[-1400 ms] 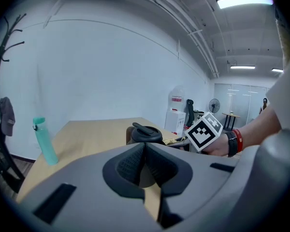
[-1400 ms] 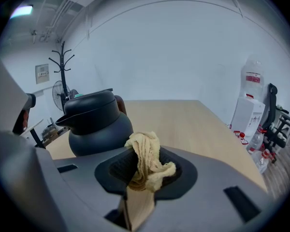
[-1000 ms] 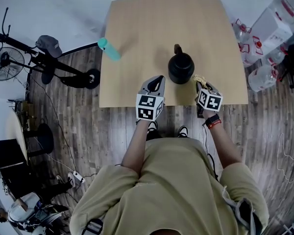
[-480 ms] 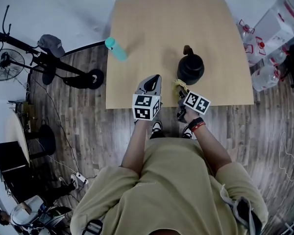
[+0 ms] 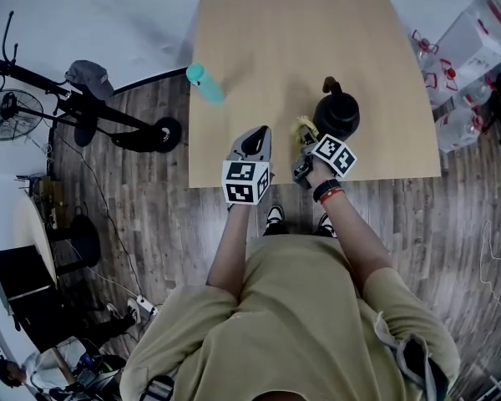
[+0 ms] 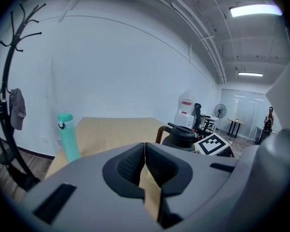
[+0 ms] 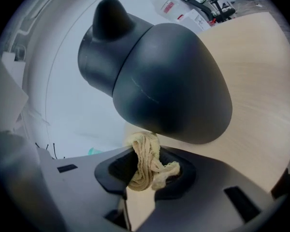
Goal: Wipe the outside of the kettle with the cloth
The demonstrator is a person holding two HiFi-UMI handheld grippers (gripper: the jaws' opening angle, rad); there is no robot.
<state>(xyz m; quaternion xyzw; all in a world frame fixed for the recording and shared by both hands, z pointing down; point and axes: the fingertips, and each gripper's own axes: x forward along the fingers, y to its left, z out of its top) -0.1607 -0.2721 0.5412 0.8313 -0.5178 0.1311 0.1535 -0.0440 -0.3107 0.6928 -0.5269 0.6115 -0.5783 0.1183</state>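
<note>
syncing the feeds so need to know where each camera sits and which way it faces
Head view: on the person's head, facing steeply down at the table; shows torso, forearms, left gripper and right gripper.
Left gripper view: on the left gripper, facing along its shut, empty jaws across the table toward the bottle and kettle.
Right gripper view: on the right gripper, jaws shut on the cloth, facing the kettle close up.
Shared: all three show the kettle.
</note>
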